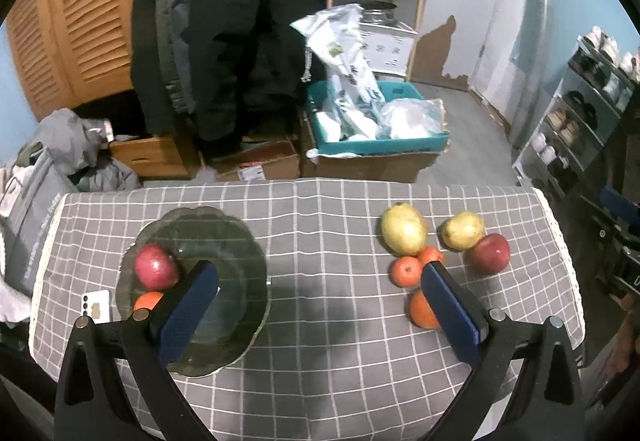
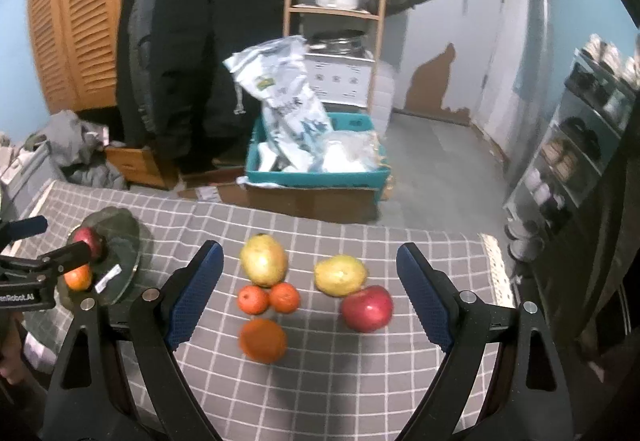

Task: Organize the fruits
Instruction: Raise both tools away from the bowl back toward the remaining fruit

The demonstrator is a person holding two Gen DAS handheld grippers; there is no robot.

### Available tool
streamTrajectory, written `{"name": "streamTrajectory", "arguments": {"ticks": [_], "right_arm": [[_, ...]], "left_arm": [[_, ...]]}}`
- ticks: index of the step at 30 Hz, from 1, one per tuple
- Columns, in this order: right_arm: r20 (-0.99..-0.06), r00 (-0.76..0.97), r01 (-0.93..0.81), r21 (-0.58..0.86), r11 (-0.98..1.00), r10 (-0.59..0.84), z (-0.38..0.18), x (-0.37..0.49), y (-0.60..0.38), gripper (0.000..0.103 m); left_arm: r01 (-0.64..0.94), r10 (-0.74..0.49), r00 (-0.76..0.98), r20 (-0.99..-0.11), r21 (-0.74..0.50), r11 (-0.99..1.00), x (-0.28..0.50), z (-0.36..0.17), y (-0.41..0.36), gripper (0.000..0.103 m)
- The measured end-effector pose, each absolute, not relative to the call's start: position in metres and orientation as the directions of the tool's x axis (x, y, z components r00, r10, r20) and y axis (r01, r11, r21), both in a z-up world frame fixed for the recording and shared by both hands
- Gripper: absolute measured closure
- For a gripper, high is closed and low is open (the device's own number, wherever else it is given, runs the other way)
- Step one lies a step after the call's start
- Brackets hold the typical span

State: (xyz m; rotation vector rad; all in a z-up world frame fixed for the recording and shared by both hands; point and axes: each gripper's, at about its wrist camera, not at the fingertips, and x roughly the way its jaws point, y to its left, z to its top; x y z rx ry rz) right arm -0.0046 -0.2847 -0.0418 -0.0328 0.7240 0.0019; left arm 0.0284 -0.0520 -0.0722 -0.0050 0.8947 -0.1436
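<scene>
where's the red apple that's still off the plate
In the right wrist view the red apple lies on the checked cloth, right of the fruit cluster, touching the yellow pear just behind it. The big orange sits to its left.

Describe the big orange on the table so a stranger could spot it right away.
On the checked tablecloth, find the loose fruit pile away from the plate. The orange sits nearest the camera, alone below two smaller tangerines.
</scene>
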Motion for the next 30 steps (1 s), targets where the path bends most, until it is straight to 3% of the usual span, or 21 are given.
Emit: {"name": "streamTrajectory", "arguments": {"ticks": [17,30], "right_arm": [[-0.698,0.714,0.091,0.008,0.996,-0.059,-0.065,-0.020,-0.346,0.015],[-0.787,0.615,0.113,0.024,0.993,-0.051,-0.114,-0.005,-0.361,0.015]], "left_arm": [[0.228,-0.172,0.561,-0.810,-0.049,0.972,0.037,-0.092,-0.116,0.001],[0.251,-0.162,0.472,-0.867,-0.044,0.967,0.050,-0.139,-0.143,0.001]]}}
